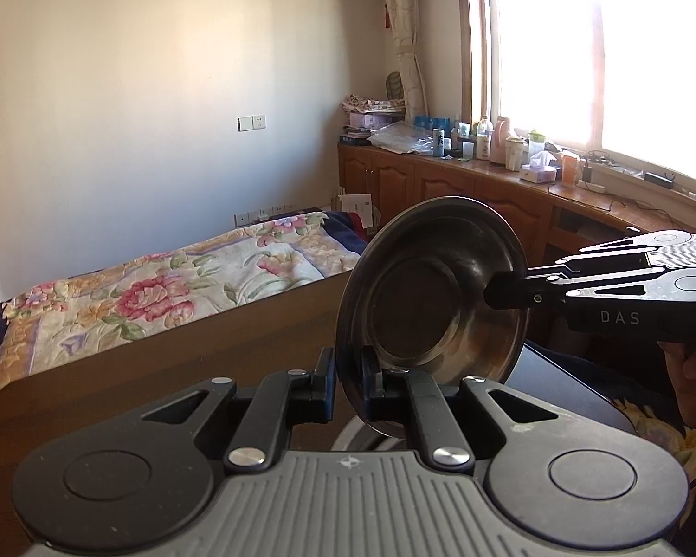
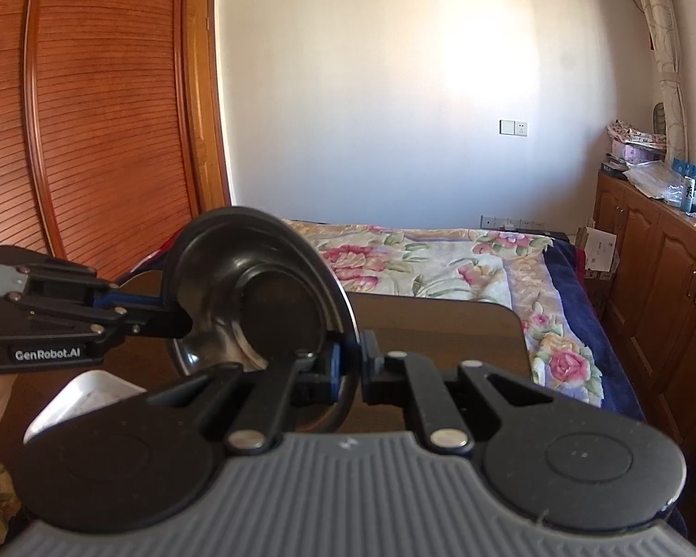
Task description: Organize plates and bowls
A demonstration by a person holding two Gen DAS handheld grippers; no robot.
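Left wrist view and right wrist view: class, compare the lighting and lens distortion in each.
Left wrist view: the window is blown out to white, so the steel plate held on edge by both grippers looks dark, backlit; the cabinet counter bows. Right wrist view: even, softer light on the wall; the louvred wardrobe door curves strongly; corners vignette black.

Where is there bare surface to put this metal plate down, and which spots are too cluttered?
Free: the brown tabletop beyond the metal plate, bordered by the floral bedspread, and its left stretch in the left wrist view. Crowded: the window-side counter, packed with bottles and boxes. A white tray takes the near-left corner.
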